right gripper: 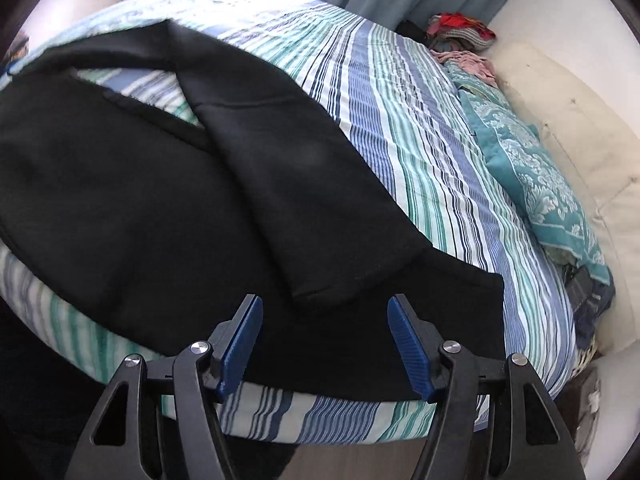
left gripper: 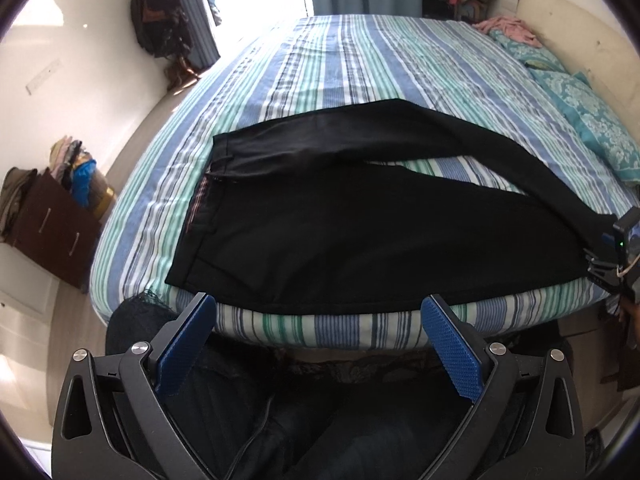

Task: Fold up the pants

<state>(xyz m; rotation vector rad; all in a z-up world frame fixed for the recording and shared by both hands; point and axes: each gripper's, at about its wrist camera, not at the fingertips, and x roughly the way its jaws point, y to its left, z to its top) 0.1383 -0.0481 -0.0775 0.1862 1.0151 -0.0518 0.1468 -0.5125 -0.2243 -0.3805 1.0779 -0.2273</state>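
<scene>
Left tool (left gripper: 318, 322) gapes wide, gripping nothing, just off the near bed (left gripper: 320, 60) edge — one pair of black pants (left gripper: 360, 232) lies along that edge, two legs splayed with striped sheet between. Right tool (right gripper: 324, 338) is parted over the overlapping leg hems, holding nothing — bare sheet stretches beyond

The pants (left gripper: 340, 220) lie spread on the bed (left gripper: 320, 60) just ahead of both grippers, waistband to the left, legs to the right. One leg crosses over the other before the right gripper (right gripper: 324, 344). Pillows (right gripper: 540, 184) lie farther right.
</scene>
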